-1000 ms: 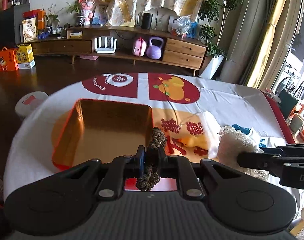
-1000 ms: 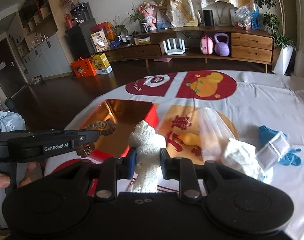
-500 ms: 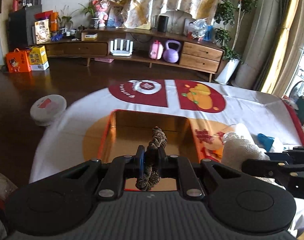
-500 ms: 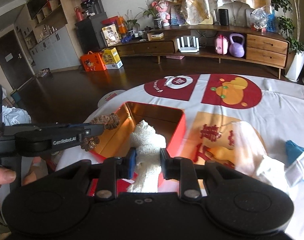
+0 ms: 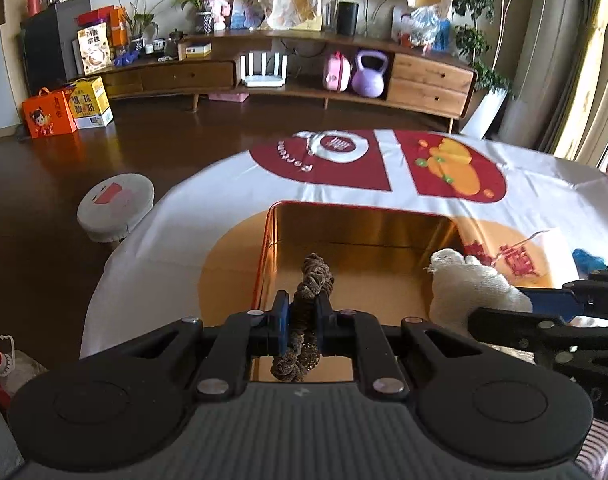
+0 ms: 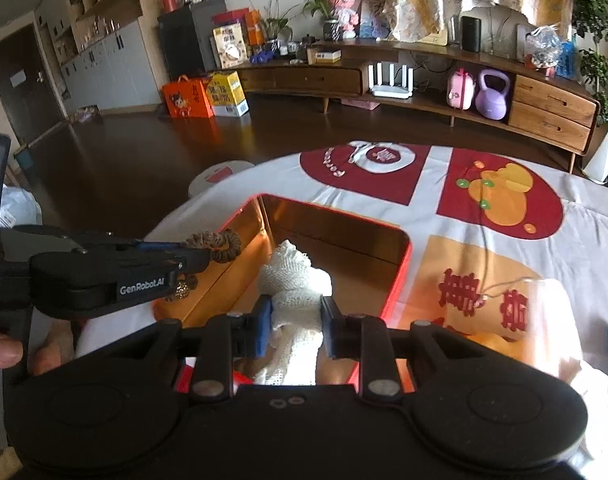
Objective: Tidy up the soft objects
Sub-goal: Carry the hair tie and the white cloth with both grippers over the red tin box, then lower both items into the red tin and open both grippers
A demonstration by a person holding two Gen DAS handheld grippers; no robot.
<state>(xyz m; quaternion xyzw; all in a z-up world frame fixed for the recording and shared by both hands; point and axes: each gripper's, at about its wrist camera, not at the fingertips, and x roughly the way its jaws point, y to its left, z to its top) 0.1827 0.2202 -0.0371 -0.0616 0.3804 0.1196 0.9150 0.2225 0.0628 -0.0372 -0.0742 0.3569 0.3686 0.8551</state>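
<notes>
Both tools have moved across the bench [image 5: 192, 216] in the last second and are now over the open tin [image 5: 367, 220], which a second ago lay further ahead and to the left. The left tool [image 5: 300, 320] is closed tight on a brown scrunchie [image 5: 309, 276], which hangs above the tin's gold floor. The right tool [image 6: 296, 326] clamps a white cloth [image 6: 294, 276] at a narrow gap, also above the tin. It seems neither thing touches the floor of the tin, but the view is too flat to be sure. I judge that both are ready to be lowered and released. A blue cloth [image 5: 587, 258] waits on the bench at the right.
</notes>
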